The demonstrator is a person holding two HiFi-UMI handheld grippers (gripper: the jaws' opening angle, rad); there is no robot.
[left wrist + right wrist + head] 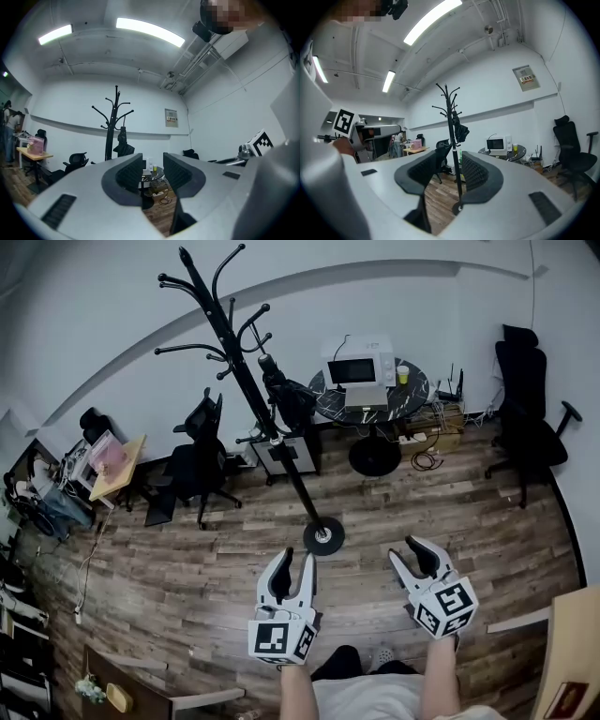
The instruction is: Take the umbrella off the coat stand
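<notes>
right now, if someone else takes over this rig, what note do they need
Left hand-held gripper: open, nothing between its jaws.
Right hand-held gripper: open and empty; the stand's pole shows through its gap but stands well ahead, untouched.
Umbrella: black, folded, hanging on the coat stand, ahead of both grippers and out of contact with them.
Done: nothing yet; the umbrella is not gripped.
Left: close in on the stand, grip the umbrella, lift it off its hook.
</notes>
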